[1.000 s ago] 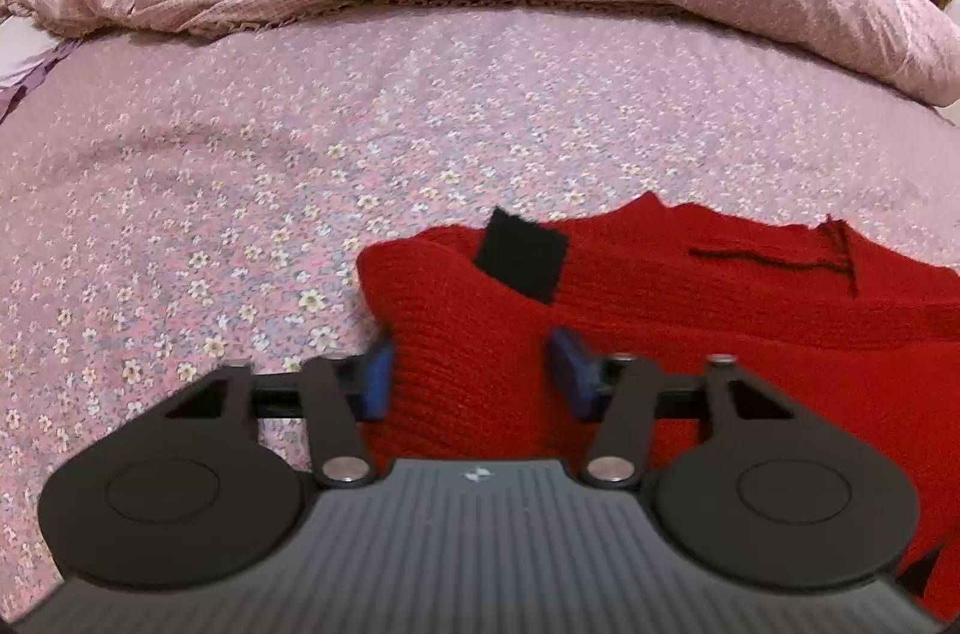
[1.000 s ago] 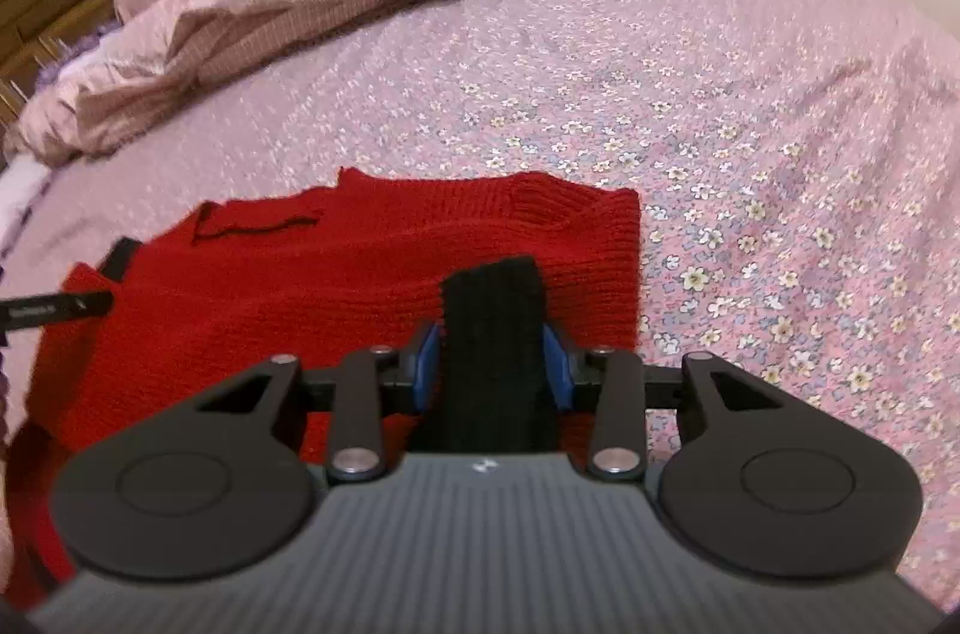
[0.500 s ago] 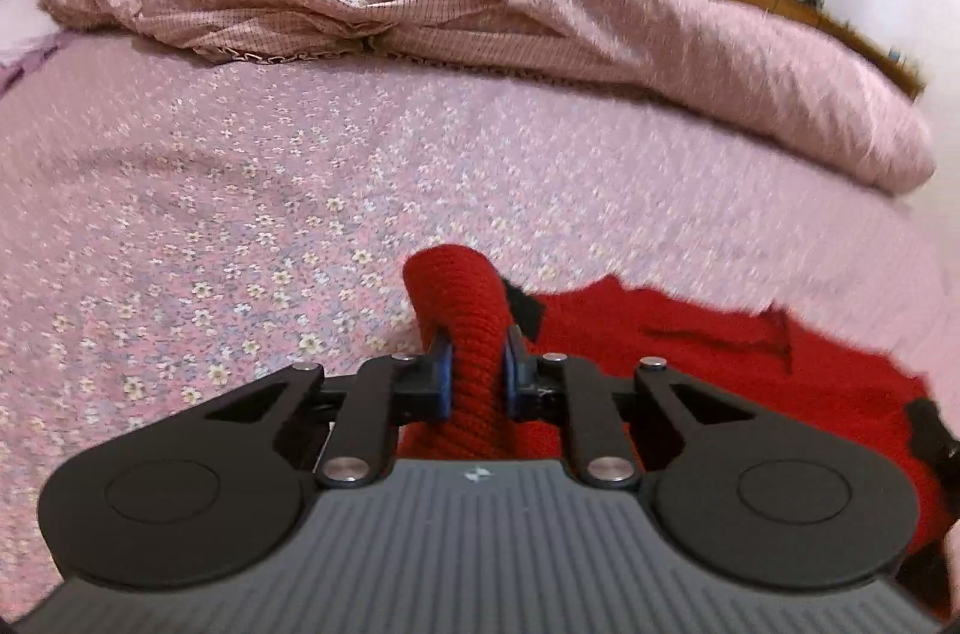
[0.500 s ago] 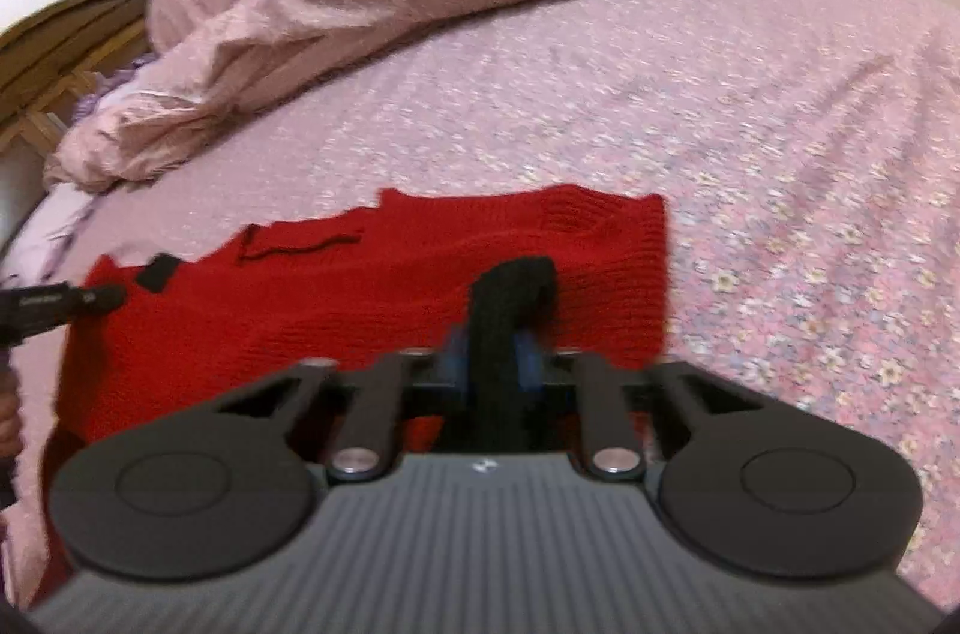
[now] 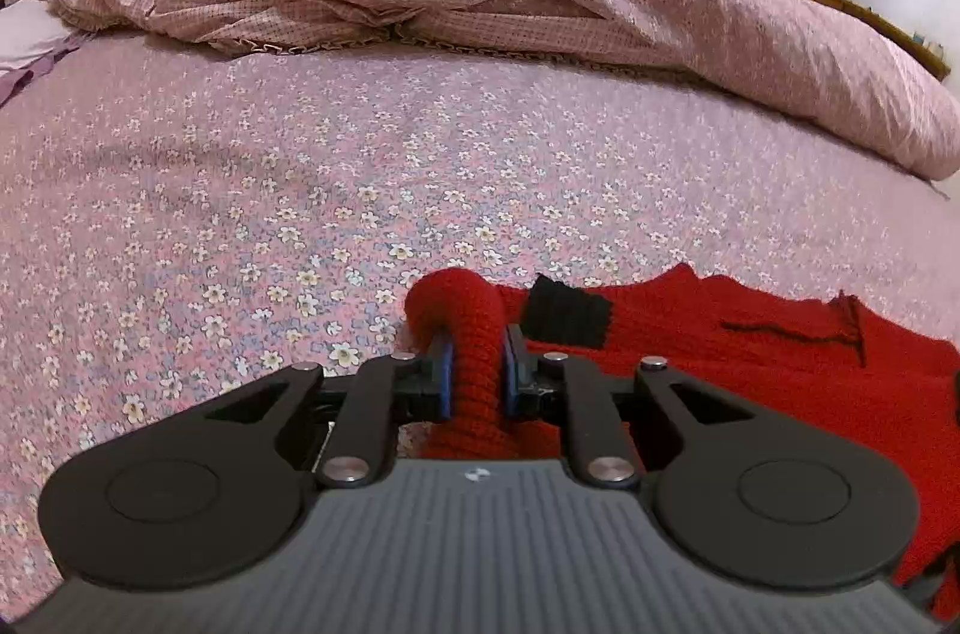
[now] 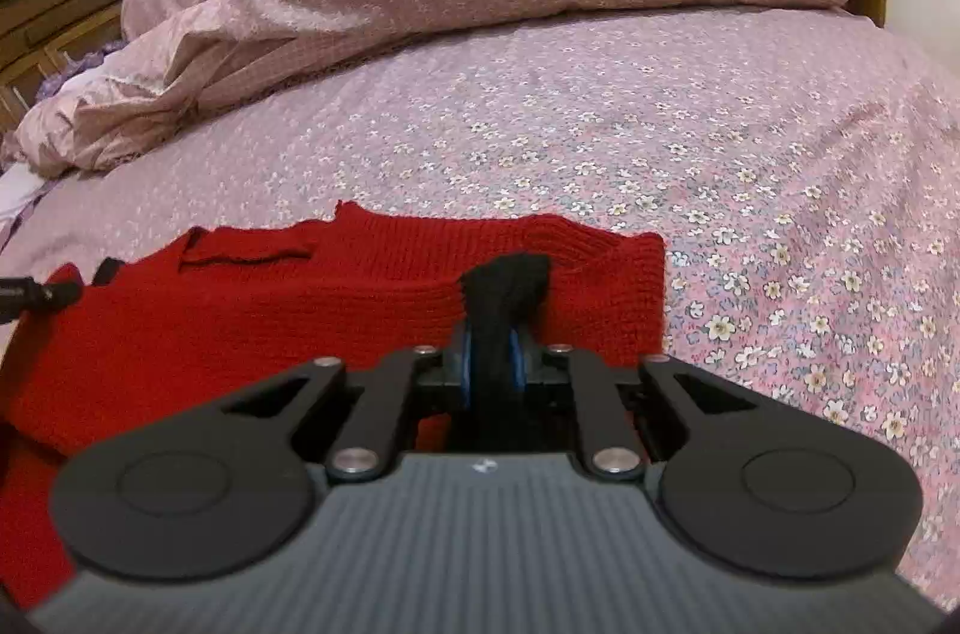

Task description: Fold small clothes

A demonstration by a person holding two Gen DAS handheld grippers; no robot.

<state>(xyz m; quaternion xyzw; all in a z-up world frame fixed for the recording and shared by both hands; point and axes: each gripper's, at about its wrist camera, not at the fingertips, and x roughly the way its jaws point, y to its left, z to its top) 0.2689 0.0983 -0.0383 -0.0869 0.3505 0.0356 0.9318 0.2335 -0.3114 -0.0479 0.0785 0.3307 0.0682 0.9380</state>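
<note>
Red knit sweater (image 5: 750,394) — spread on the floral bedsheet (image 5: 300,190), near edge raised. Left gripper (image 5: 474,373) pinches a red roll of knit; right gripper (image 6: 493,358) pinches the black cuff (image 6: 507,283). Best carried forward level, both corners together — edges matched before release. No legible labels or writing.

Soft, even indoor light, faint shadows, strong fisheye bending at edges, slight blur throughout.
</note>
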